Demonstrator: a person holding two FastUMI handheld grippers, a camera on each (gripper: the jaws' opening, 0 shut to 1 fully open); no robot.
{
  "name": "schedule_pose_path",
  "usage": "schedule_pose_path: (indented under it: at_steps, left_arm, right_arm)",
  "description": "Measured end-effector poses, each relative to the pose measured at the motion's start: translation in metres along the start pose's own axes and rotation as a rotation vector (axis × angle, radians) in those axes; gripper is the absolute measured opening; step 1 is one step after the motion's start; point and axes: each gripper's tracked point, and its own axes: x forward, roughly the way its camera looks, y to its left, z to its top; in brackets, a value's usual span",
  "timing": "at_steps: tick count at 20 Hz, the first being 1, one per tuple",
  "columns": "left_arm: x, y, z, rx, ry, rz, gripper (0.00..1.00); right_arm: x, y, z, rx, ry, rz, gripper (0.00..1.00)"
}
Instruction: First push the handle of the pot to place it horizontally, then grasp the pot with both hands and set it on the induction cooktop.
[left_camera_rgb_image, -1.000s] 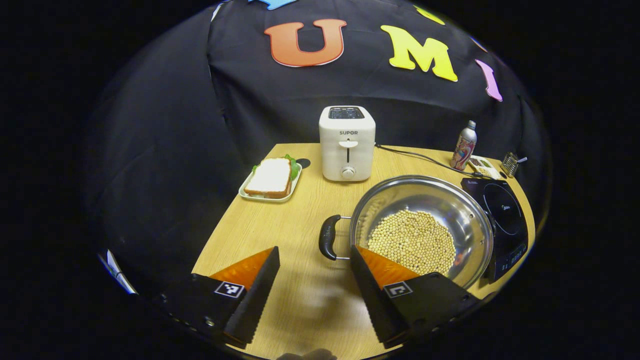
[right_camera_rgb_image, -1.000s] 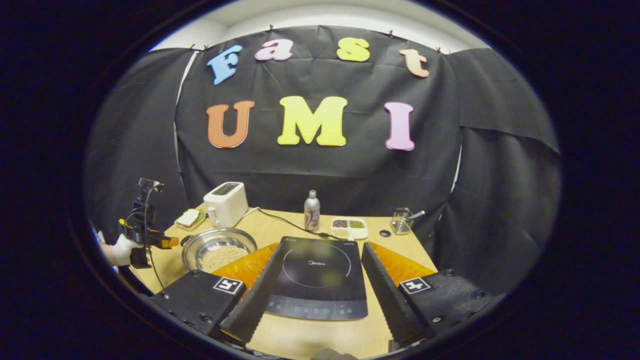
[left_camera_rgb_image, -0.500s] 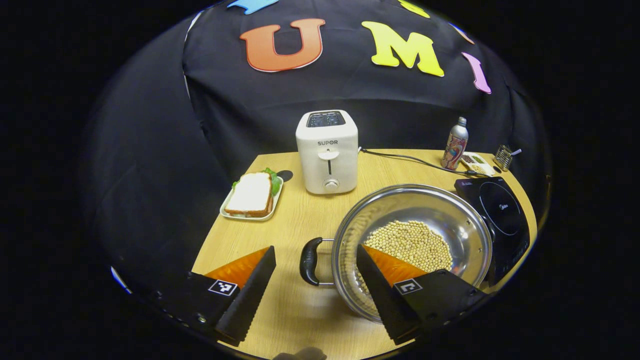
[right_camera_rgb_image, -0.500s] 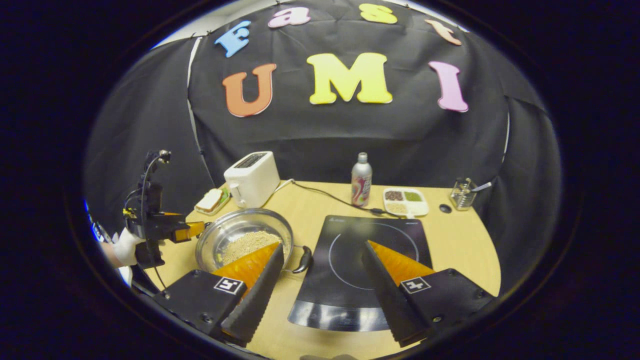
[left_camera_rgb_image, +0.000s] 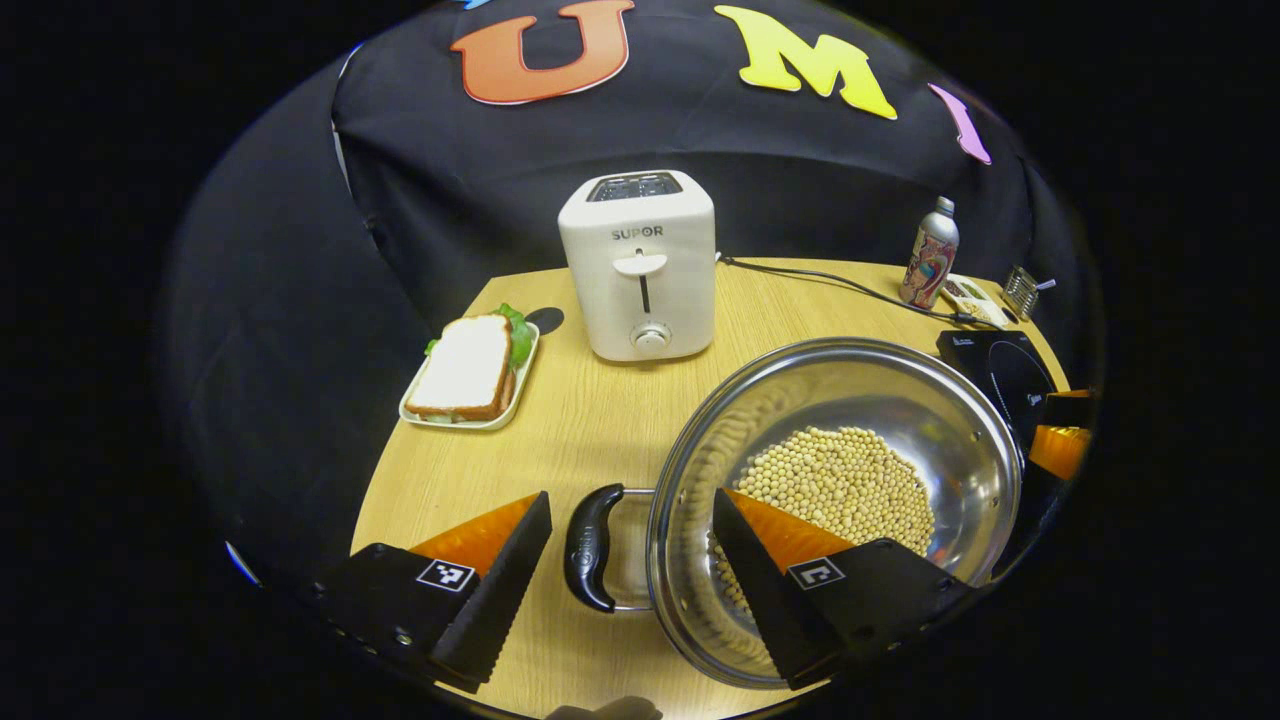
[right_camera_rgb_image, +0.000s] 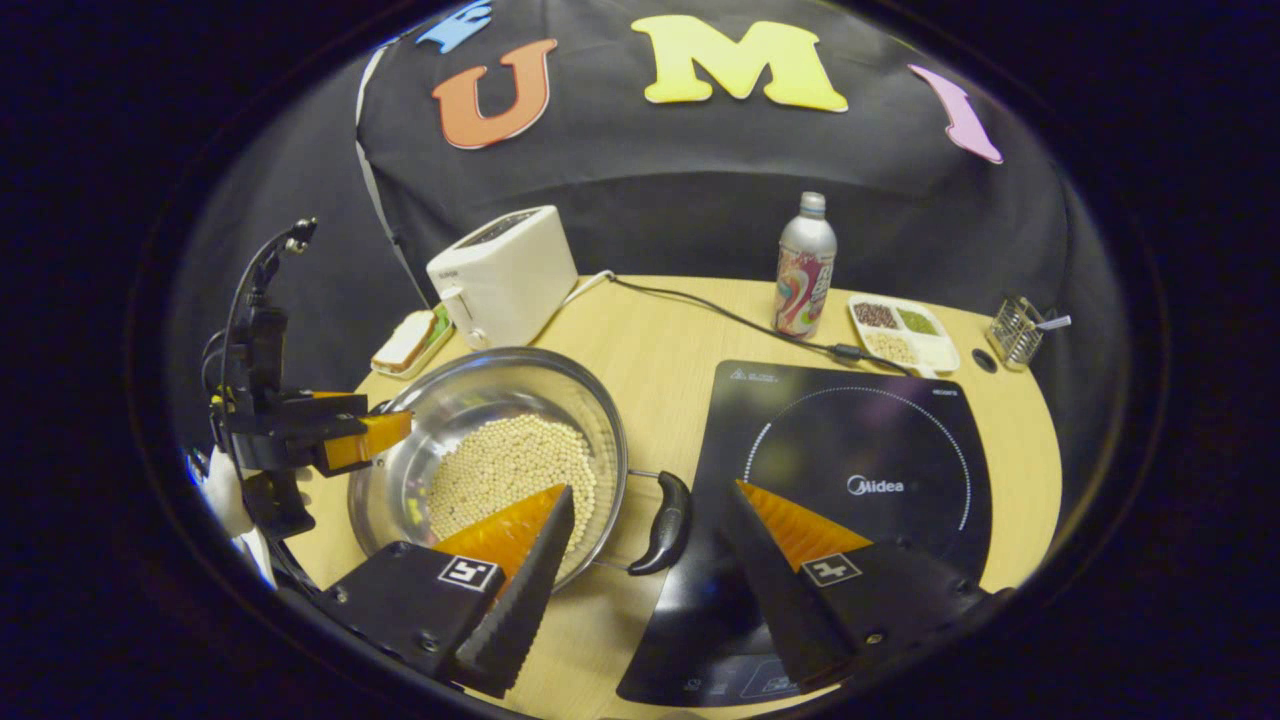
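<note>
A steel pot (left_camera_rgb_image: 840, 470) sits on the wooden table (left_camera_rgb_image: 560, 420), its bottom covered with a layer of pale round beans (left_camera_rgb_image: 850, 485); in the right gripper view the same pot (right_camera_rgb_image: 470, 420) lies just left of the black induction cooktop (right_camera_rgb_image: 860, 470), resting on the table and not on the cooktop. The pot has a black handle on each side. In the left gripper view one handle (left_camera_rgb_image: 590, 545) lies between the fingers of the left gripper (left_camera_rgb_image: 632, 590), which is spread wide and holds nothing; one finger hangs over the table, the other over the pot's rim and beans. In the right gripper view the opposite handle (right_camera_rgb_image: 668, 522) reaches the cooktop's near left edge, between the wide-open fingers of the right gripper (right_camera_rgb_image: 640, 590), which also grips nothing; one finger stands over the pot, the other over the cooktop's glass. Behind the pot stands a white toaster (left_camera_rgb_image: 640, 265), and to its left a small tray (left_camera_rgb_image: 470, 415) holds a sandwich (left_camera_rgb_image: 465, 365) with a green leaf. Farther back on the table, a bottle (right_camera_rgb_image: 805, 265) stands upright beside a divided dish (right_camera_rgb_image: 900, 335) with dark, green and pale grains in separate compartments, and a small wire basket (right_camera_rgb_image: 1015, 330) holds a utensil.
</note>
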Motion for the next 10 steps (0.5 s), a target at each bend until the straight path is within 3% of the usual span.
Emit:
schedule_pose_path:
  at_steps: [1, 2, 3, 4, 5, 6, 9, 10]
  left_arm:
    - [0.003, -0.001, -0.001, 0.003, 0.008, -0.005, 0.98]
    - [0.007, -0.005, 0.0, 0.007, 0.02, -0.007, 0.97]
    - [0.009, -0.007, -0.004, 0.007, 0.036, -0.008, 0.98]
    - [0.011, -0.008, -0.006, 0.009, 0.044, -0.007, 0.98]
    - [0.012, -0.008, -0.008, 0.01, 0.053, -0.006, 0.98]
    - [0.013, -0.007, -0.008, 0.012, 0.059, -0.003, 0.98]
    - [0.016, -0.008, -0.013, 0.01, 0.079, 0.005, 0.95]
    - [0.016, -0.006, -0.015, 0.011, 0.087, 0.009, 0.93]
  right_arm:
    - [0.008, -0.001, -0.004, 0.001, 0.018, -0.006, 0.89]
    - [0.012, -0.004, -0.009, 0.002, 0.036, -0.011, 0.95]
    - [0.015, -0.005, -0.012, 0.011, 0.048, -0.016, 0.89]
    - [0.019, -0.007, -0.015, 0.022, 0.065, -0.023, 0.94]
    - [0.022, -0.007, -0.023, 0.034, 0.088, -0.024, 0.89]
    - [0.021, -0.006, -0.02, 0.043, 0.072, -0.029, 0.94]
    - [0.028, -0.002, -0.022, 0.033, 0.093, -0.033, 0.79]
    - [0.024, -0.001, -0.02, 0.024, 0.086, -0.043, 0.84]
